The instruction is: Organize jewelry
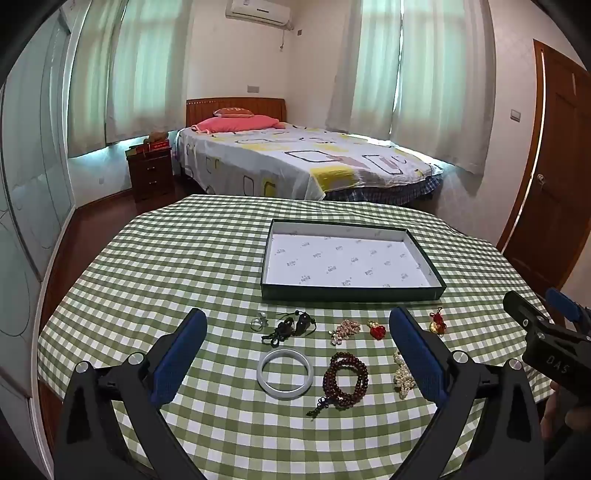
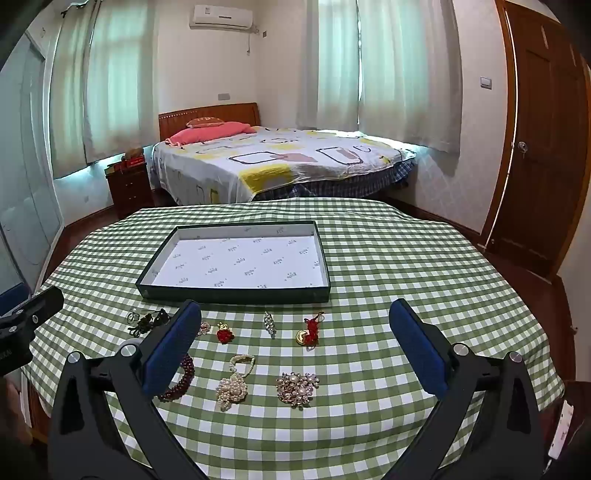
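Left wrist view: the left gripper [image 1: 297,349] hangs over the desk [image 1: 184,266] with its jaws wide and nothing between the pads. One shallow dark green box [image 1: 351,293], lined with printed white paper, sits at 12 o'clock beyond the jewelry. In front of it lie two rows. Far row, from 9 toward 3 o'clock: one silver ring [image 1: 258,320], one black cord piece [image 1: 291,326], one pale bead cluster [image 1: 344,329], one red charm [image 1: 376,329], one gold charm with red knot [image 1: 437,323]. Near row: one white bangle [image 1: 285,373], one dark red bead bracelet [image 1: 345,378], one pearl piece [image 1: 402,376].

Right wrist view adds one slim crystal brooch [image 2: 269,324] and one round pearl brooch [image 2: 297,386]; the right gripper [image 2: 294,347] likewise stands with jaws wide, holding nothing, above the pieces.

The desk wears one green-and-white checked cloth. Behind it: one bed [image 1: 295,158] with a patterned sheet, one nightstand [image 1: 150,173] at 10 o'clock, one wall air conditioner [image 1: 258,11], curtained windows, one wooden door [image 1: 557,166] at 3 o'clock.
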A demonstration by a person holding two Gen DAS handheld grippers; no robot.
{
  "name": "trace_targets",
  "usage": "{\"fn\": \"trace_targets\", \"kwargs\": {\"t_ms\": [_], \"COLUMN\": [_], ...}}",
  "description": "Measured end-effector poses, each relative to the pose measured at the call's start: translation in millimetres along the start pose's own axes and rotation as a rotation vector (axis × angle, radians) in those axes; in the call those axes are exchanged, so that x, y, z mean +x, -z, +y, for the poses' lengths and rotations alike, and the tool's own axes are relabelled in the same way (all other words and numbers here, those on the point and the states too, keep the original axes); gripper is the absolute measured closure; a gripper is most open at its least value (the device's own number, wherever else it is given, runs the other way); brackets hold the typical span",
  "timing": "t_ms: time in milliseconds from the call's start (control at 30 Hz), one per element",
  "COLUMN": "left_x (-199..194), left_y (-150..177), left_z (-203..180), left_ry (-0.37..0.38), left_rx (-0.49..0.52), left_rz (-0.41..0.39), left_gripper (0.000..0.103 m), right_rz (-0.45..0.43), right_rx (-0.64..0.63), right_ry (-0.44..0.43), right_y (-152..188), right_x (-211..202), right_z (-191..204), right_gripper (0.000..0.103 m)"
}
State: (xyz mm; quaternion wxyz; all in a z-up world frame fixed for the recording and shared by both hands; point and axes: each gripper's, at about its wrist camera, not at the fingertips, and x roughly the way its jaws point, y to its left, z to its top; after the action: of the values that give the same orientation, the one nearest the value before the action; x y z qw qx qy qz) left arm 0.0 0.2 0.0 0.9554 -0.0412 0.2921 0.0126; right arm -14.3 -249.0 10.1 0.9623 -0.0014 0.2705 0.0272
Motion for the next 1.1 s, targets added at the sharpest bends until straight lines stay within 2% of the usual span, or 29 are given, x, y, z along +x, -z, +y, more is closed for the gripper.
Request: {"fn": "trace_targets", "kwargs": {"t_ms": [500, 1100], "left_x": [-10.8, -15.0], "left_y": [-12.2, -12.0], "left_z": [-1.3, -1.4], "left_ry": [-0.004, -0.017], "left_rx": [-0.003, 0.0], "left_rz": [-0.018, -0.038], "left_gripper": [0.007, 0.007], "right_rz": [-0.009, -0.021], "right_rx": [-0.003, -0.007], "right_ry": [-0.001, -0.005], "right_y": [-2.5, -6.8], "right_x": [-3.8, -9.9], "right_z": [2.9, 3.7], "right_gripper": [0.004, 0.004]}}
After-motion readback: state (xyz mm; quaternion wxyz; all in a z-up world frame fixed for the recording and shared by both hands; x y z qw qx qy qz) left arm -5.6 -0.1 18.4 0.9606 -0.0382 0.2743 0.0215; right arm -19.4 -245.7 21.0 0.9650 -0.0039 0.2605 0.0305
